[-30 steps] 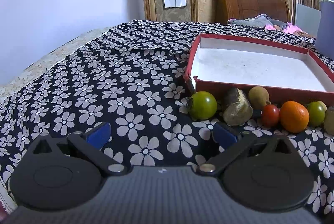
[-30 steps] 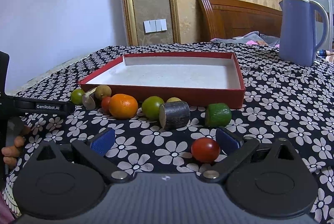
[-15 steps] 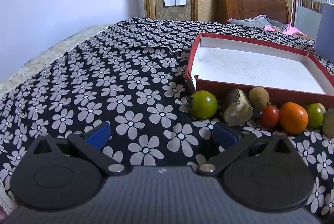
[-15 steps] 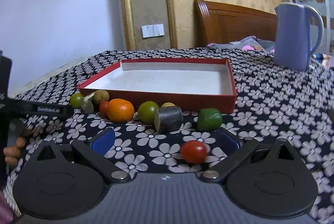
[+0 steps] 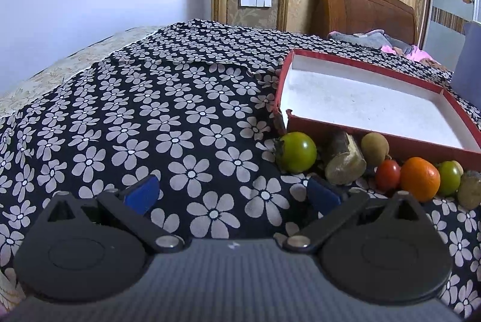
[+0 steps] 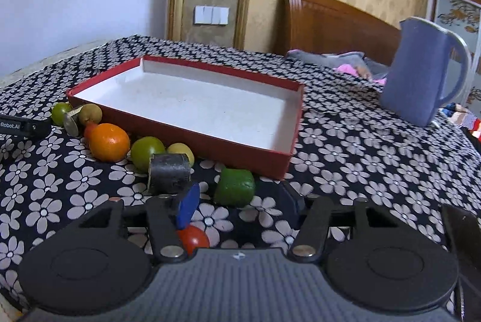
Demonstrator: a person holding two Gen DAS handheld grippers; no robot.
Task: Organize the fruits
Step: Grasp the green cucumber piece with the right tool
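The red tomato (image 6: 192, 238) lies on the flowered cloth (image 6: 345, 159), low between the fingers of the right gripper (image 6: 240, 209) and close against its body, well short of the red tray (image 6: 210, 141) where the fruit presumably belongs; it looks small, light, smooth-skinned and round, so it is likely to roll or squirt out of a pinch, and soft enough to bruise (a gentle squeeze across its widest part seems the safest hold). The right gripper's fingers stand spread, the blue left pad (image 6: 188, 206) just above the tomato, contact uncertain; nothing is pinched. The left gripper (image 5: 231, 195) is likewise spread wide and empty over the cloth, beside the green tomato (image 5: 296, 152); the orange (image 5: 419, 182) and other fruit line the tray's near wall.
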